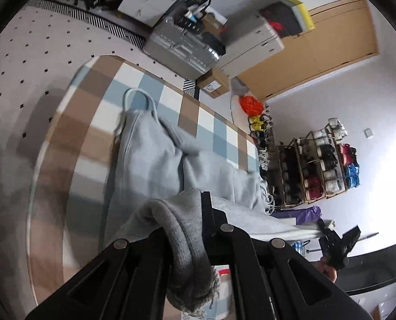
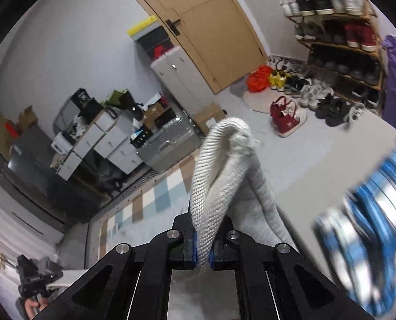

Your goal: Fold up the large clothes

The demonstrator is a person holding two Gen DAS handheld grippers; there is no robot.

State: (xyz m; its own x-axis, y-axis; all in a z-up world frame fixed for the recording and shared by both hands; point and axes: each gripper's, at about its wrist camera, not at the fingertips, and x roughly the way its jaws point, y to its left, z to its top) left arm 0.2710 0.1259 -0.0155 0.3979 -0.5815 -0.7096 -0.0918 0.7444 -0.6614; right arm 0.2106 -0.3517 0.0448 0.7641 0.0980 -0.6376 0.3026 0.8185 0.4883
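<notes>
Your left tool (image 1: 198, 242) and right tool (image 2: 203, 250) each clamp a ribbed cuff of the grey sweatshirt (image 1: 150, 160), lifted over the checked blanket (image 1: 96, 122).

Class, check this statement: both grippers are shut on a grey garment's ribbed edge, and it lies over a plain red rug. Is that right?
Not quite. The rug is checked in brown, blue and white, not plain red, as the left wrist view shows. The rest stands: the left gripper and right gripper are each shut on the grey garment's ribbed edge.
</notes>
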